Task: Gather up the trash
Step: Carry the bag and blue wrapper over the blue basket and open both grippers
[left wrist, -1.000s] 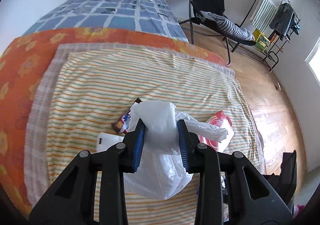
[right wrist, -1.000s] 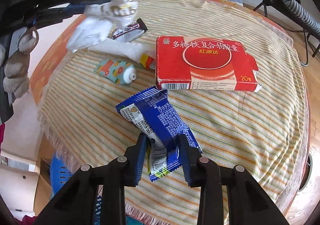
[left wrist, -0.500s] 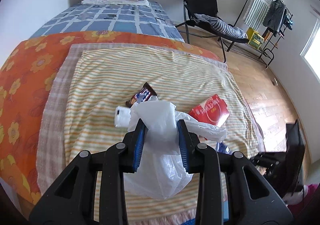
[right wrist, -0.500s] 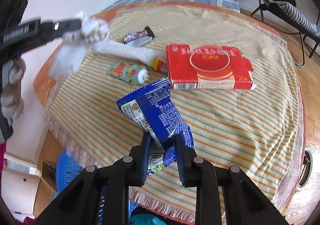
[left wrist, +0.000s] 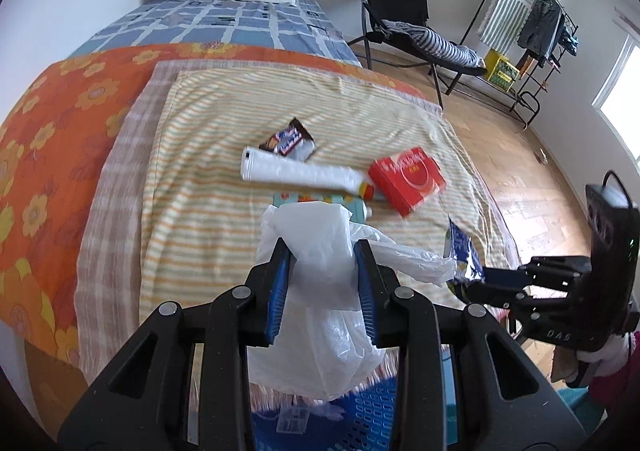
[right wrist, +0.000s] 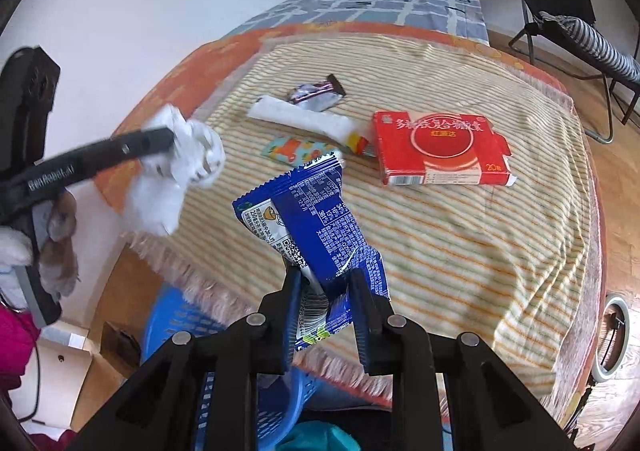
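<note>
Glossy blue foil wrapper (right wrist: 320,227), crinkled

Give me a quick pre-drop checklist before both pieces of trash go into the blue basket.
1. Left gripper clamped on white plastic bag: ok.
2. Right gripper clamped on blue wrapper: ok, held by its lower end.
3. Blue basket below the bed edge, in view under both grippers: ok.
4. Bag directly above the basket opening: cannot tell.
5. Bed cleared: not ok; red box, white tube, small colourful tube and dark wrapper remain on the striped blanket.
</note>
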Tool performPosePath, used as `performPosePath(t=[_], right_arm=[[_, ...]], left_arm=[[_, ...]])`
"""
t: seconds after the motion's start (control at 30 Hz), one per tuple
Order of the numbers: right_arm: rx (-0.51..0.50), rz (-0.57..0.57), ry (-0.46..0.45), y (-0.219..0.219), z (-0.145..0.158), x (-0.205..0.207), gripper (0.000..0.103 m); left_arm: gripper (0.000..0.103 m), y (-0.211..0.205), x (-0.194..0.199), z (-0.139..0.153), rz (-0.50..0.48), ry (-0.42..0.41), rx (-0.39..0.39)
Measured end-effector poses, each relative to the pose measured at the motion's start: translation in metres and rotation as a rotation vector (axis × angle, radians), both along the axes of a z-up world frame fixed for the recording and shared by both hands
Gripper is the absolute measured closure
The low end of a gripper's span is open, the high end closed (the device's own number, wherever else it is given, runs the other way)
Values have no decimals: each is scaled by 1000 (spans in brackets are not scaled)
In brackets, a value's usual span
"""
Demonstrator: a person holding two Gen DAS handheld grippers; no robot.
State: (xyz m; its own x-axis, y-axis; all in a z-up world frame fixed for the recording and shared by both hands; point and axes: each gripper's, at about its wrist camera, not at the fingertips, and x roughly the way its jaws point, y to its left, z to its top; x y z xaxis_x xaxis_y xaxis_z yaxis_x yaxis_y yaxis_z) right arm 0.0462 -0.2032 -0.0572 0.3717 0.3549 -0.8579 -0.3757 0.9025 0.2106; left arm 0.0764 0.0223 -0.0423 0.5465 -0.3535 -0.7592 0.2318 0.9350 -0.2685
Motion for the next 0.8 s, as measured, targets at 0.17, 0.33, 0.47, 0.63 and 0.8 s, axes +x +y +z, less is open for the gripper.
performPosePath(t=[0.17, 0.33, 0.47, 0.63, 0.8], right_arm=[[12, 30, 8, 10, 7, -20, 80], [6, 88, 22, 26, 10, -40, 80], [-22, 133, 32, 38, 7, -55, 80], [-44, 170, 47, 50, 1, -69, 80], [-69, 218, 78, 60, -9, -81, 80]], left_arm=[[72, 3, -28, -3, -7, -3, 3], [72, 8, -58, -12, 2, 19, -10], [72, 19, -82, -27, 27, 62, -21], [72, 35, -100, -47, 67, 119, -33], [72, 41, -115, -68, 84, 177, -24]])
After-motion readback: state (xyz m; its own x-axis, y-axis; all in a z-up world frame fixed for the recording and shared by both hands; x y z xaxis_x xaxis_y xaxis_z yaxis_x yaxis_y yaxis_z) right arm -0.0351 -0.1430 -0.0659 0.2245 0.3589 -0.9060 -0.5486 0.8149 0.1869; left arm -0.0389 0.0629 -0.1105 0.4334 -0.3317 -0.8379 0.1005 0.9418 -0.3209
